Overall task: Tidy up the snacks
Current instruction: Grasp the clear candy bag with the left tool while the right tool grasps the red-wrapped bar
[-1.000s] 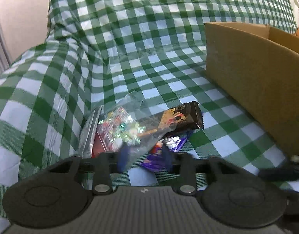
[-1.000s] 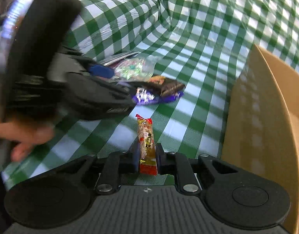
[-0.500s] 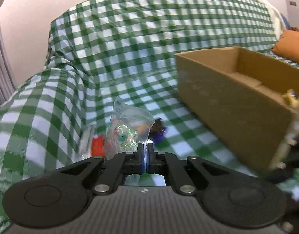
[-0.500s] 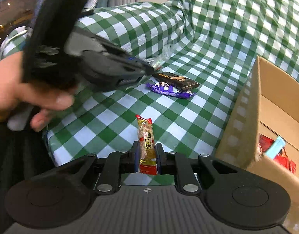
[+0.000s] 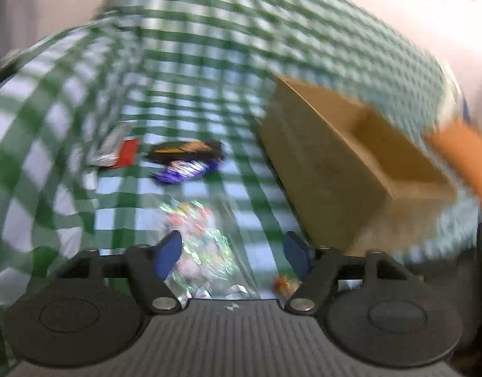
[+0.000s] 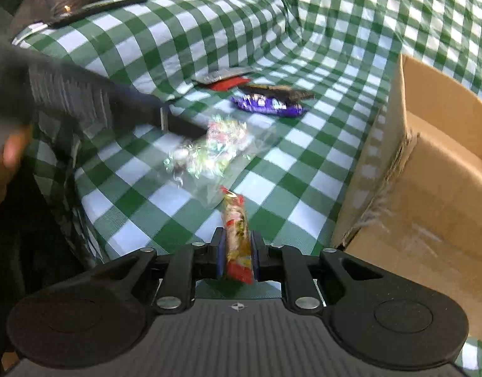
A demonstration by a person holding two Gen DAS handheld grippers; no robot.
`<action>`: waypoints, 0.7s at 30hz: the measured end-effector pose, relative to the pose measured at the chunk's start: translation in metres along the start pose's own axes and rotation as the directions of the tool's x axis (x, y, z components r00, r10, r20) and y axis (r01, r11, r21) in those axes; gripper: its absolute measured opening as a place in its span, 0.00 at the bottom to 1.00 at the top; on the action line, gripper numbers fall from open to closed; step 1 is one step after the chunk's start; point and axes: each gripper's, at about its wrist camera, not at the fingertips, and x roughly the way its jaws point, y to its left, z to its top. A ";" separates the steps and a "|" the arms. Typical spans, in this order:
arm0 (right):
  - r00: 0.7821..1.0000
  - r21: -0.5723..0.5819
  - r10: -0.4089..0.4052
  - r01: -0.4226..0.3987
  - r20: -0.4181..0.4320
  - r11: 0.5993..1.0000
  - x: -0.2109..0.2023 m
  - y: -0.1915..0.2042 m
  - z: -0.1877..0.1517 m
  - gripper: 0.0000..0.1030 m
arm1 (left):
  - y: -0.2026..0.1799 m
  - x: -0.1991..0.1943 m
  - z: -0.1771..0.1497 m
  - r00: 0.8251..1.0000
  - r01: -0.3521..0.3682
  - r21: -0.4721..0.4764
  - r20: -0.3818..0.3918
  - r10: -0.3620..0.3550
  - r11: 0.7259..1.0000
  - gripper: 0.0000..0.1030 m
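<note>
A green-and-white checked cloth (image 5: 184,62) covered the whole surface, draped in soft folds, with a plain pale wall behind it at the top of the blurred left wrist view. Half a second before, the left gripper (image 5: 231,251) had been pressed together on the clear candy bag; here its blue-padded fingers (image 5: 168,253) stood spread wide apart, and the crinkled, glittery bag of wrapped candies (image 5: 203,238) lay loose between them at lower centre. Above it, at mid-left, sat a glossy purple wrapper (image 5: 187,171) touching a dark brown bar (image 5: 184,150), with a silver and red packet (image 5: 115,150) just to their left. The matte cardboard box (image 5: 332,172) filled the right of the frame, an orange blur at its far edge.

In the right wrist view the same cloth (image 6: 272,25) ran up into the upper right. The right gripper (image 6: 236,260) was pinching a slim red-and-yellow snack stick (image 6: 236,232) at lower centre, as it had in the earlier frames. The candy bag (image 6: 209,150) now rested on the cloth at centre, with the left gripper (image 6: 190,132) just beside it, smeared by motion. The purple wrapper (image 6: 266,105), dark bar (image 6: 278,91) and red packet (image 6: 228,83) lay beyond. The open box (image 6: 429,172), corrugated and frayed at one corner, stood at right.
</note>
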 end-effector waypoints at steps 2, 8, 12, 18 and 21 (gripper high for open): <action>1.000 -0.006 -0.003 0.003 -0.013 1.000 0.004 0.000 -0.003 0.17 | 0.008 0.011 0.003 0.999 -0.052 -0.073 -0.014 0.051 0.996 0.79; 1.000 -0.018 -0.012 0.012 -0.020 1.000 0.007 0.001 -0.003 0.17 | -0.006 0.062 0.006 0.973 -0.197 -0.043 -0.133 0.190 0.979 1.00; 1.000 -0.015 -0.015 0.014 -0.023 1.000 0.005 0.000 -0.004 0.17 | -0.011 0.092 0.009 0.958 -0.218 -0.072 -0.205 0.199 0.973 1.00; 0.999 -0.013 -0.021 0.020 -0.030 1.000 0.004 -0.004 -0.007 0.17 | -0.017 0.104 0.002 0.948 -0.239 -0.012 -0.220 0.231 0.971 1.00; 0.999 -0.005 -0.023 0.023 -0.033 1.000 0.004 -0.004 -0.007 0.17 | -0.014 0.104 0.003 0.950 -0.228 -0.016 -0.224 0.219 0.974 1.00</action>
